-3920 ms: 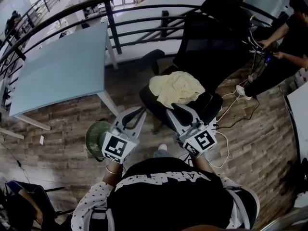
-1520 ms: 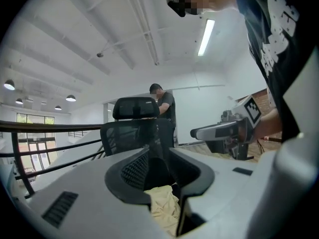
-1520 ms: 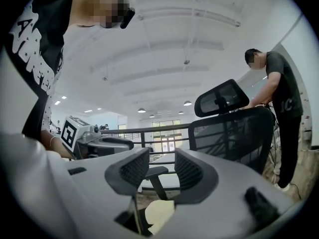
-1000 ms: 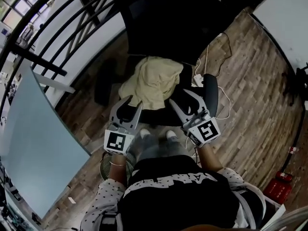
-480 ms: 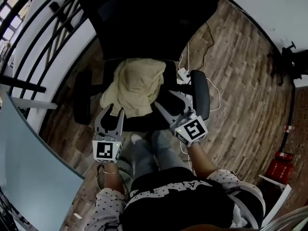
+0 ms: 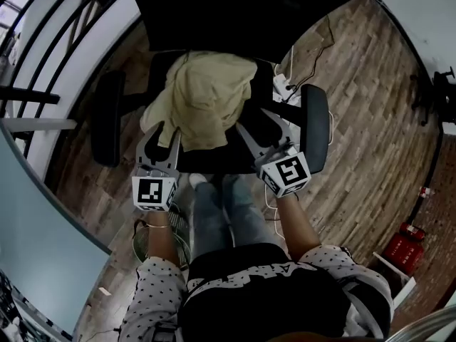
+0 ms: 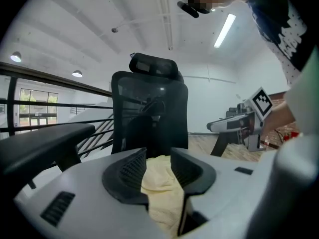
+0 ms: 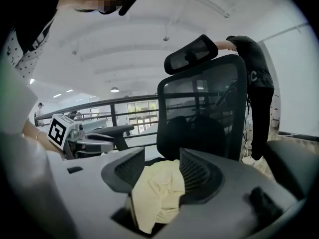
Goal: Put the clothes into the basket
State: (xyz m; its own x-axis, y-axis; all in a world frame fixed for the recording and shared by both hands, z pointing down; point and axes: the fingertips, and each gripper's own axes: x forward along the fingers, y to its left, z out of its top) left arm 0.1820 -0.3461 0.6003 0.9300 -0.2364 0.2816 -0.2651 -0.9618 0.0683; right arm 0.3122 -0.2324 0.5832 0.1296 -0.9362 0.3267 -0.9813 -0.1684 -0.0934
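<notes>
Showing a crumpled pale-yellow garment [image 6: 206, 98] heaped on the seat of a black mesh office chair [image 6: 315, 137], one corner hanging over the seat's front-left edge. Writing: white lettering on the person's black shirt [image 6: 246, 273], too cut off to read. Each tool's cube bears a black-and-white square marker, no words. Left tool [image 6: 160, 141]: jaws partly apart at the hanging corner, cloth visible in the gap, pads not seen pressing it. Right tool [image 6: 256, 130]: jaws wide apart, just been opening, at the seat's front edge beside the garment, cloth showing through the gap, unclamped. Green mesh basket [image 6: 142, 242]: on the wooden floor [image 6: 356, 155], under the left forearm.
</notes>
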